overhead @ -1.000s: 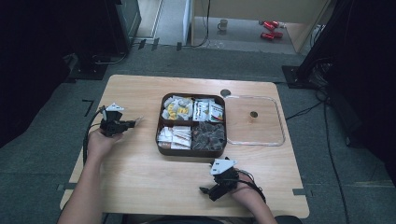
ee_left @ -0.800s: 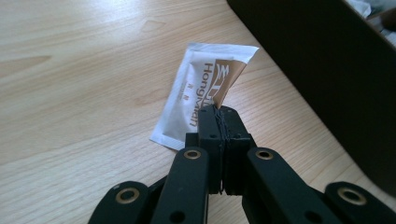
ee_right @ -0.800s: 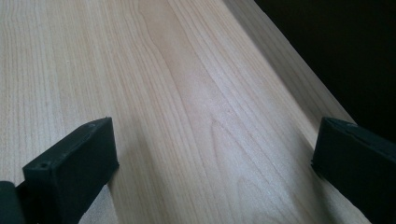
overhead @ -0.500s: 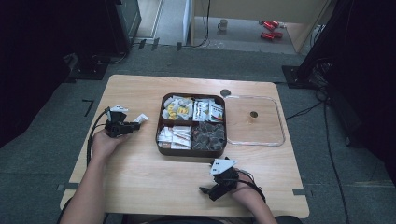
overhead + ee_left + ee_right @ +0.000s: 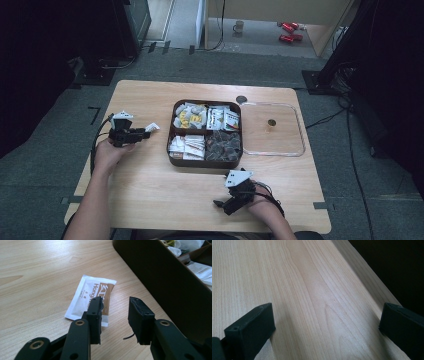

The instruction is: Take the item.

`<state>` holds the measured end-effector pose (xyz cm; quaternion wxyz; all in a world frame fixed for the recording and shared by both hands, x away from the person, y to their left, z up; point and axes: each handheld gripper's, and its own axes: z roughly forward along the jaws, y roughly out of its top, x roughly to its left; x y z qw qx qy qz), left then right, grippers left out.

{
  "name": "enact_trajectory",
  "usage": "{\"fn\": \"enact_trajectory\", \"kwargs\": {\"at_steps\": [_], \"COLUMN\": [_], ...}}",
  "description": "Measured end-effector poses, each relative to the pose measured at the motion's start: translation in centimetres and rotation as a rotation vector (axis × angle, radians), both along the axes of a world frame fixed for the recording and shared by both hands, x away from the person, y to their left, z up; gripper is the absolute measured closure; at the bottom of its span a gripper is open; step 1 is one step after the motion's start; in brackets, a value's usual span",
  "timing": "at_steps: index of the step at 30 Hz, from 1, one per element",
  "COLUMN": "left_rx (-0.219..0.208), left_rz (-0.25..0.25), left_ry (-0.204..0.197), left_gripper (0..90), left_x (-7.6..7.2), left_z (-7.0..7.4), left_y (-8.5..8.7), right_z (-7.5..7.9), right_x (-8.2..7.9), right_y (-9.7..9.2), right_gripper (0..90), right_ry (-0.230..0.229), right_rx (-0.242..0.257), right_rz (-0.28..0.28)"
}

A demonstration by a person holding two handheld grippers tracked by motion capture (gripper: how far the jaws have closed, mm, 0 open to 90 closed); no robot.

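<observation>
A white and brown tea sachet [image 5: 87, 296] lies flat on the wooden table [image 5: 150, 190], just left of the brown four-compartment tray [image 5: 205, 163]. My left gripper [image 5: 116, 302] hovers right behind it. Its jaws have just been opening; they stand apart with nothing between them, and one finger hides the sachet's near corner. In the high view the sachet [image 5: 151, 127] lies at the tips of the left gripper [image 5: 142, 133]. My right gripper [image 5: 327, 315] is wide open over bare wood and sits near the table's front edge [image 5: 223, 204].
The tray's dark wall [image 5: 162, 272] rises close on the right of the left gripper; its compartments hold several packets. A clear square lid [image 5: 299, 146] lies right of the tray. The table's right edge [image 5: 372, 287] drops off to dark floor.
The left gripper's jaws have opened and let go of the sachet, which now lies on the table beside the tray. The right gripper has not moved.
</observation>
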<state>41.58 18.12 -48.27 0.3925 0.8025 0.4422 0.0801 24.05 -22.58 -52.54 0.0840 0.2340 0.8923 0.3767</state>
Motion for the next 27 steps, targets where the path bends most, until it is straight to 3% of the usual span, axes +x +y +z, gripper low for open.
{"fn": "enact_trajectory", "kwargs": {"at_steps": [15, 21, 27], "left_rx": [0.014, 0.031, 0.022], "left_rz": [0.019, 0.049, 0.07], "left_ry": [-0.101, -0.097, -0.093], "left_gripper": [54.5, 53.0, 47.9], "left_x": [-1.9, -2.0, -2.3], "left_z": [1.0, 0.8, 0.4], "left_y": [1.4, 2.4, 3.5], "right_z": [0.0, 0.0, 0.0], "right_x": [0.0, 0.0, 0.0], "right_y": [0.0, 0.0, 0.0], "right_gripper": [0.0, 0.0, 0.0], "right_ry": [-0.001, -0.001, -0.001], "right_rx": [0.0, 0.0, 0.0], "right_rz": [0.0, 0.0, 0.0]}}
